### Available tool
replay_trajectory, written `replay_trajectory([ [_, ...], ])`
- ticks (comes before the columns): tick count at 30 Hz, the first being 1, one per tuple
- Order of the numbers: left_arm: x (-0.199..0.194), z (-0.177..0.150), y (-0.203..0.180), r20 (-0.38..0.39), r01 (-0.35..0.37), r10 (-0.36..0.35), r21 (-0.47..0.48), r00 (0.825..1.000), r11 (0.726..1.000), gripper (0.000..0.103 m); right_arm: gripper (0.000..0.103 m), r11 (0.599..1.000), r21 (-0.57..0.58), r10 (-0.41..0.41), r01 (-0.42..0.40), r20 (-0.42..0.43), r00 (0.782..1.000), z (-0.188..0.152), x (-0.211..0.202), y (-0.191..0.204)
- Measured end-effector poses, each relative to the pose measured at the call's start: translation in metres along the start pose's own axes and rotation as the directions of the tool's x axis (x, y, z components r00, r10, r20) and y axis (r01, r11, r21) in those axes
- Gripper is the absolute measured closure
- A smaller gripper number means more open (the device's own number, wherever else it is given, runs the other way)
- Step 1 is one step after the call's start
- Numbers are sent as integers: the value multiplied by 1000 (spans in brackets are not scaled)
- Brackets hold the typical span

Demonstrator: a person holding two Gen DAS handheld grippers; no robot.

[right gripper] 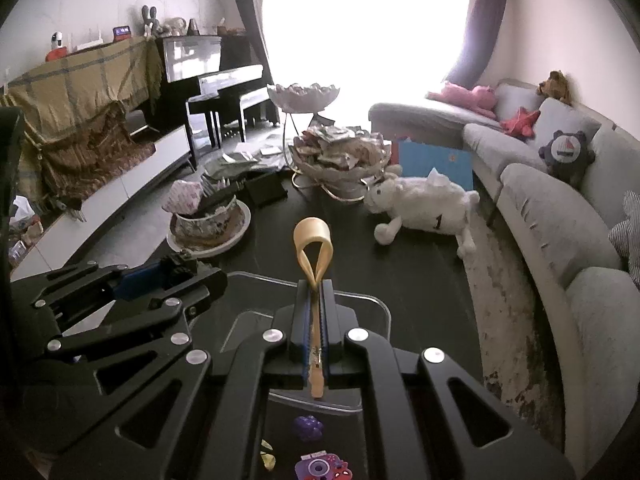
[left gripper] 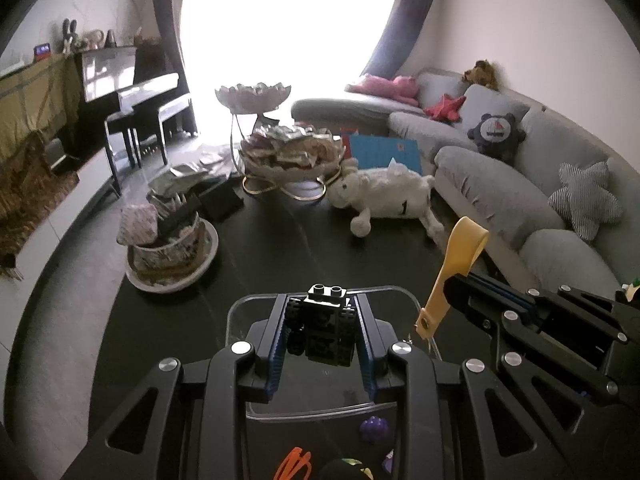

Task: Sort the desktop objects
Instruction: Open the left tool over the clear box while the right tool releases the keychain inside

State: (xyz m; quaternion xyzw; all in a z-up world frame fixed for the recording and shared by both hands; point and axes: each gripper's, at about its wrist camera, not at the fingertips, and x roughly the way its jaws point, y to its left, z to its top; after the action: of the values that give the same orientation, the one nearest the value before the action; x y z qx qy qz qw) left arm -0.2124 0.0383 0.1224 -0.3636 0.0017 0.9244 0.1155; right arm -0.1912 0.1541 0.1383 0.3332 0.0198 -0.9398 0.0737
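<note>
The left hand-held gripper (left gripper: 320, 322) is clenched on a black toy vehicle (left gripper: 326, 330) built of studded bricks, the toy wedged upright between the blue-lined fingers (left gripper: 278, 344) with its two top studs poking out past the fingertips. It hangs over a clear plastic tray (left gripper: 240, 308) that sits on the dark tabletop (left gripper: 280, 240). To its right, the right hand-held gripper (right gripper: 316, 292) grasps a yellow strap (right gripper: 314, 248) by its flat tail, fingers pressed nearly together, so that the strap's loop stands up beyond the tips; in the left wrist view the same strap (left gripper: 456, 264) tilts up and to the right, its riveted end dangling below the gripper. The right gripper is also above the tray (right gripper: 376, 304), beside the left one.

Small items lie on the tabletop nearer the cameras: a purple grape-shaped piece (right gripper: 308, 427), a purple camera-shaped toy (right gripper: 322, 466) cut off by the lower edge, an orange piece (left gripper: 294, 462) and a dark round object (left gripper: 346, 470), both partly hidden behind the gripper frame and hard to identify. Farther off stand a patterned bowl on a plate (left gripper: 172, 256), a tiered dish of wrapped snacks (left gripper: 292, 156) and a white plush sheep (left gripper: 384, 196). A grey sofa (left gripper: 500, 192) curves along the right. The window behind is blown out to white; the toy's lower half is lost in shadow.
</note>
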Motion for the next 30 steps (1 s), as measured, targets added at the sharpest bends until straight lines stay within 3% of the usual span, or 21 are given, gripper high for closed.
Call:
replay_trajectory([
  [20, 72, -20, 2, -177, -32, 32, 3, 984, 999, 74, 100, 1000, 23, 7, -4, -152, 988, -24, 66, -16],
  [23, 76, -21, 4, -202, -45, 43, -9, 978, 999, 64, 97, 999, 30, 17, -13, -153, 988, -23, 68, -16],
  [30, 69, -17, 13, -219, -45, 35, -40, 975, 998, 56, 90, 999, 40, 26, -20, -151, 988, -20, 61, -15],
])
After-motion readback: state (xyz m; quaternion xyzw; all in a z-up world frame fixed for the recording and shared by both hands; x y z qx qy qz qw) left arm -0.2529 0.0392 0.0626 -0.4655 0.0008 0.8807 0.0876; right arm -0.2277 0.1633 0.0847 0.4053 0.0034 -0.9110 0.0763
